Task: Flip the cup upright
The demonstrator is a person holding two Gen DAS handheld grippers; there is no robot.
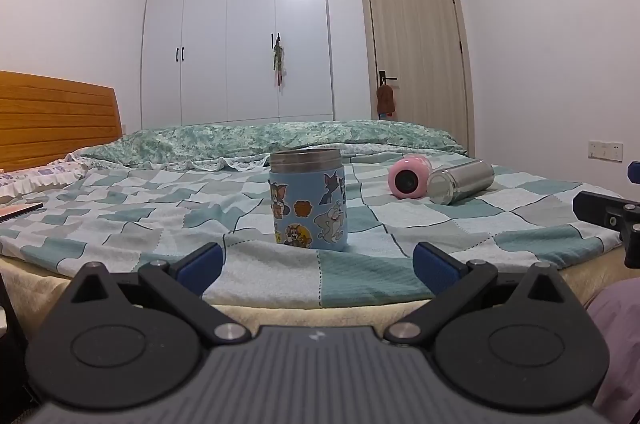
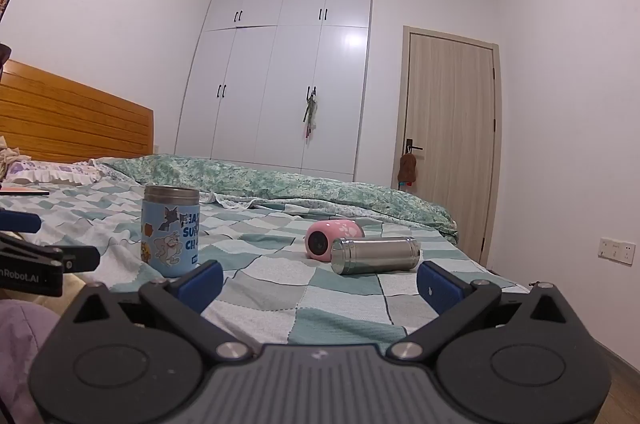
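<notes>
Cups first: I see the blue cup (image 1: 307, 201) upright mid-bed, while the pink cup (image 2: 334, 239) and steel cup (image 2: 375, 255) lie touching, on their sides, near the bed's (image 2: 344, 320) edge. Left gripper (image 1: 318, 266) and right gripper (image 2: 320, 282) — both spread wide, holding nothing — hover at that edge.

Bare blanket (image 2: 280, 288) lies open between blue cup (image 2: 170, 232) and steel cup (image 2: 374, 255).

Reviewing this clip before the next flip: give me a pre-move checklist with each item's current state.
1. Blue cartoon cup upright on the bed: ok.
2. Steel cup upright: not ok, lies on its side.
3. Pink cup upright: not ok, on its side, beside the steel one.
4. Right gripper open, empty: ok.
5. Left gripper open, empty: ok.
6. Pink and steel cups touching: cannot tell.
</notes>
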